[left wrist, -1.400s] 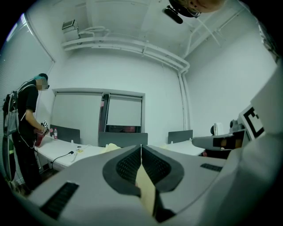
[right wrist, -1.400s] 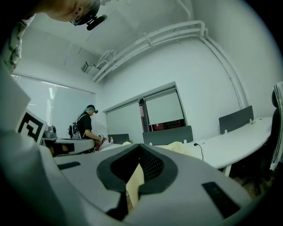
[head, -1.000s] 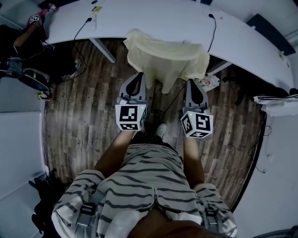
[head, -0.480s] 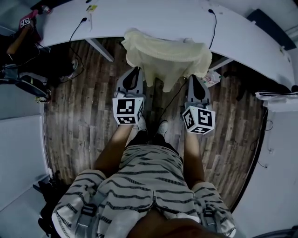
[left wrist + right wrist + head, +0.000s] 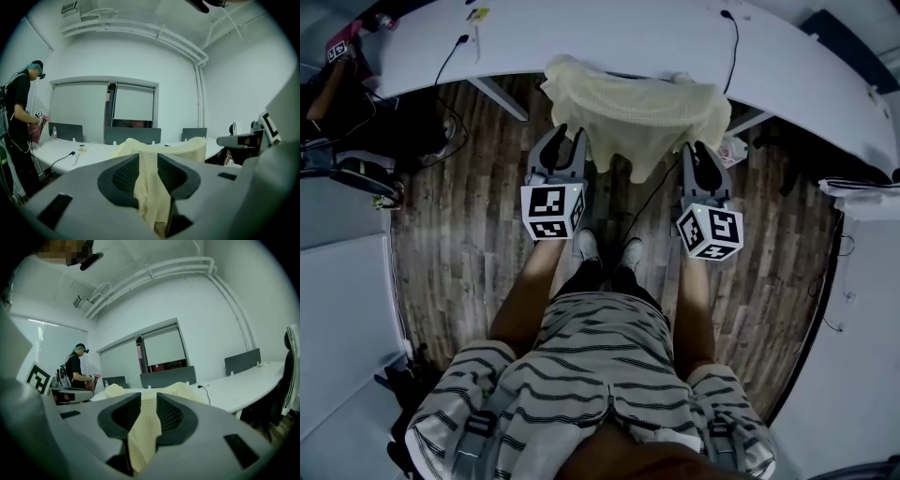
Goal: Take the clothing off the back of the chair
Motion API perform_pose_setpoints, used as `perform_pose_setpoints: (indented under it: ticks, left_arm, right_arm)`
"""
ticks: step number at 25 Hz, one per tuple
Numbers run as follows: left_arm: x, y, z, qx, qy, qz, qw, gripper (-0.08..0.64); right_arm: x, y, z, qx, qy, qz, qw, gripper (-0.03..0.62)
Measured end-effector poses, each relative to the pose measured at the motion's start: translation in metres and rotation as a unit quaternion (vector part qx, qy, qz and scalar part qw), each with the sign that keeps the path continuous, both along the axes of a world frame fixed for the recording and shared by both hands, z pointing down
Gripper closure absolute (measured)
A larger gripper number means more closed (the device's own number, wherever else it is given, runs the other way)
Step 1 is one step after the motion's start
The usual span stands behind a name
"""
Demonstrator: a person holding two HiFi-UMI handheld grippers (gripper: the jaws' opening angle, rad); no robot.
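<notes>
Pale yellow clothing (image 5: 633,112) drapes over a chair back that it hides completely, just in front of the near edge of a white desk (image 5: 609,37). Its long axis runs left to right along the top edge of the chair back, and its loose hem points down at the floor. The left gripper (image 5: 567,139) and right gripper (image 5: 703,152) sit at its two ends, probably to lift both sides together. Their jaws have just been opening to a middling gap, with fabric showing between them, not pinched.
</notes>
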State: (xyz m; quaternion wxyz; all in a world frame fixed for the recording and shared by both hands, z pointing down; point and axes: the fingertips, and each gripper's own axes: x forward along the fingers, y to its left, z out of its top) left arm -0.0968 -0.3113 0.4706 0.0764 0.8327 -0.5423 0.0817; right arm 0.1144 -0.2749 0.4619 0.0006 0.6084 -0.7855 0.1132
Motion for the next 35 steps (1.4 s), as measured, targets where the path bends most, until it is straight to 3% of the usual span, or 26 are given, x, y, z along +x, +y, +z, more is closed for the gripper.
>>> perform_pose_setpoints:
  ticks: [17, 31, 35]
  left_arm:
    - [-0.003, -0.043, 0.024, -0.017, -0.019, -0.004, 0.9997, 0.361]
    - [0.0, -0.064, 0.028, -0.013, -0.028, 0.017, 0.9994, 0.358]
    - [0.002, -0.067, 0.029, -0.014, -0.025, 0.025, 0.9993, 0.36]
  right_arm:
    - [0.02, -0.036, 0.033, -0.045, 0.029, 0.003, 0.999, 0.349]
    - [0.025, -0.062, 0.043, -0.054, 0.035, 0.008, 0.998, 0.342]
    - [0.022, -0.063, 0.043, -0.05, 0.03, 0.002, 0.998, 0.369]
